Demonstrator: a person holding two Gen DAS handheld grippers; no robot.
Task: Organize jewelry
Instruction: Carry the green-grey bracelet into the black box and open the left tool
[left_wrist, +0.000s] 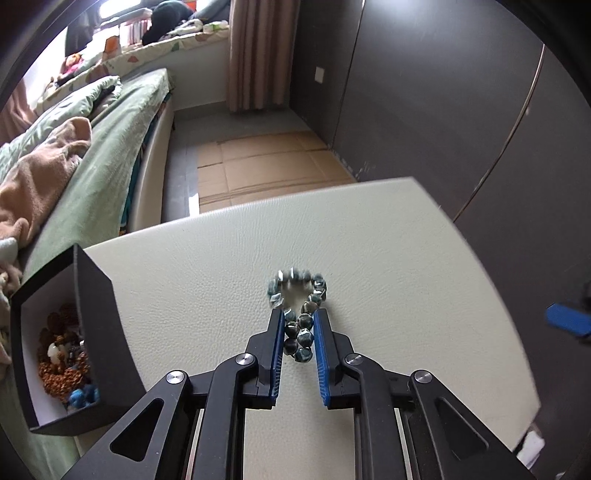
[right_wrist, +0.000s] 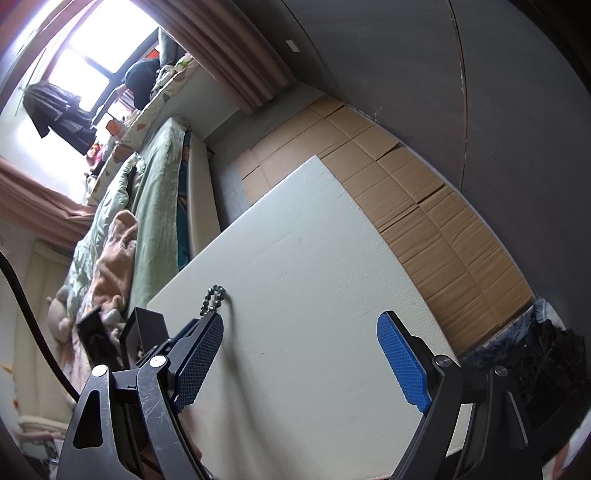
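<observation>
Between the blue pads of the left gripper (left_wrist: 298, 319) a dark green-and-grey faceted bead bracelet (left_wrist: 300, 314) is pinched, its near strands squeezed together and its far loop resting, blurred, on the cream leather-textured desk (left_wrist: 406, 258). Its long axis runs straight ahead along the fingers. The open black box of beaded jewelry (left_wrist: 66, 350) sits at the desk's left edge, so the carry likely goes left and slightly back. The right gripper (right_wrist: 301, 321) hangs with fingers wide apart, empty, farther from the box.
</observation>
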